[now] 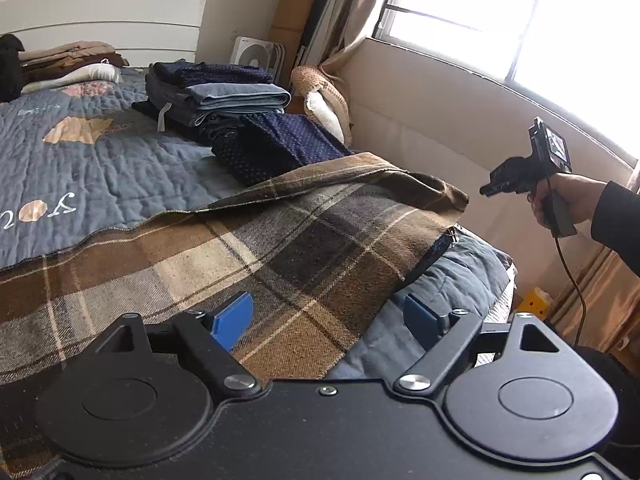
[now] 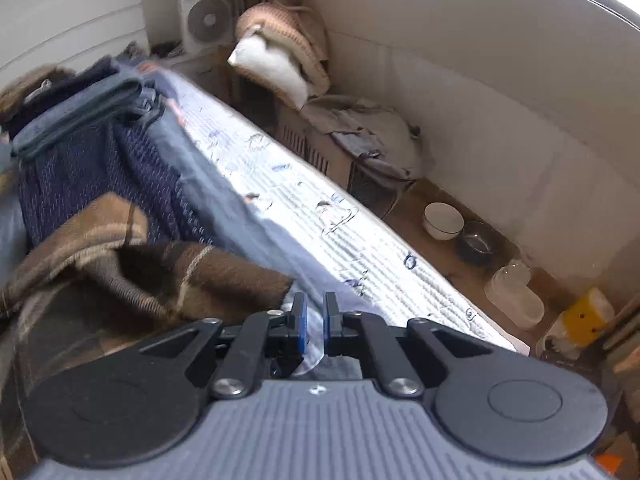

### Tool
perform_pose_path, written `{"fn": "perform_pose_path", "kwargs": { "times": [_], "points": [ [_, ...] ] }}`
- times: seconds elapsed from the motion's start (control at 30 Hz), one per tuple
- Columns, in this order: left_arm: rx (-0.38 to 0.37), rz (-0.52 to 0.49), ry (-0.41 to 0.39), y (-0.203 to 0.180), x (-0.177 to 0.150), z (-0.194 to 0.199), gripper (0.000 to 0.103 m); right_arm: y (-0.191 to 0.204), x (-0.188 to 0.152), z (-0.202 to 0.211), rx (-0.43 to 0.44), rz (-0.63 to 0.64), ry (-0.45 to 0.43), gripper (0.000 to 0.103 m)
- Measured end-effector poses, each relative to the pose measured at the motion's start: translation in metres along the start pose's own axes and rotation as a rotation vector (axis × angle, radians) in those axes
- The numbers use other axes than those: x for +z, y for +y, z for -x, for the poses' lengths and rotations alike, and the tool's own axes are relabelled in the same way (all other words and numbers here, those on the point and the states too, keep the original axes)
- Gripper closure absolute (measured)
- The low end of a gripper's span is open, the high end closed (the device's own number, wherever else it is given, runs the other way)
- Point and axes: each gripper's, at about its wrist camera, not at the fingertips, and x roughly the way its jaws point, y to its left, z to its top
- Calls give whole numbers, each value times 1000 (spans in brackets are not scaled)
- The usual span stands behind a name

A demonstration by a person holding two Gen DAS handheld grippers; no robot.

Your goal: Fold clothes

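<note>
A brown plaid garment [image 1: 248, 240] lies spread over the blue quilt [image 1: 100, 160], its far edge folded over near the bed's right side. My left gripper [image 1: 326, 316] hovers just above its near part, open, with nothing between its blue pads [image 1: 234, 320]. At the right, a hand holds my right gripper [image 1: 486, 190] in the air beyond the bed's edge, apart from the cloth. In the right wrist view the right gripper [image 2: 315, 320] is shut and empty over the quilt's edge, and the garment's bunched corner [image 2: 120, 248] lies to its left.
A stack of folded blue clothes [image 1: 224, 92] sits at the far side of the bed, with beige folded items [image 1: 68, 54] by the headboard. Beside the bed are a fan [image 2: 206, 20], a rolled blanket [image 2: 280, 48], two bowls [image 2: 442, 220], a glass jar [image 2: 514, 298] and a wall under a window.
</note>
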Motion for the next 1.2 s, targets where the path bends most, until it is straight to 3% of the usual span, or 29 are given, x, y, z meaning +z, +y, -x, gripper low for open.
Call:
{"fn": "perform_pose_path", "kwargs": {
  "times": [0.07,0.1,0.13,0.23,0.33,0.47,0.6,0.7,0.87,0.9,0.93,0.97,1.0,1.2],
  "points": [
    [-2,-2,-1,-1,0,0,21,2,4,5,45,-3,-32,90],
    [-2,-3,0,-2,-1,0,21,6,6,7,73,7,-39,79],
    [-2,-2,1,-2,-1,0,21,13,9,9,103,20,-49,63],
    [-2,-6,6,-3,-3,-2,21,40,17,12,192,72,-77,44],
    [-1,-9,12,-3,-4,-3,21,64,29,3,324,8,-44,39],
    [3,-10,20,-2,-5,-8,21,98,37,-29,475,-119,88,38],
    [8,2,28,4,-7,-11,21,124,33,-66,463,-190,250,38],
    [15,16,32,10,-8,-14,21,127,29,-83,401,-237,277,38],
    [29,30,40,18,-10,-15,21,117,35,-95,371,-342,174,42],
    [34,29,43,18,-11,-16,21,118,36,-98,376,-341,169,53],
    [38,26,46,19,-12,-16,21,120,38,-98,363,-338,147,84],
    [41,25,48,19,-12,-16,21,123,40,-98,344,-336,121,98],
    [44,25,50,20,-13,-16,21,126,42,-98,325,-335,95,102],
    [47,28,60,23,-15,-18,21,140,73,-90,349,-344,-18,102]
  ]
}}
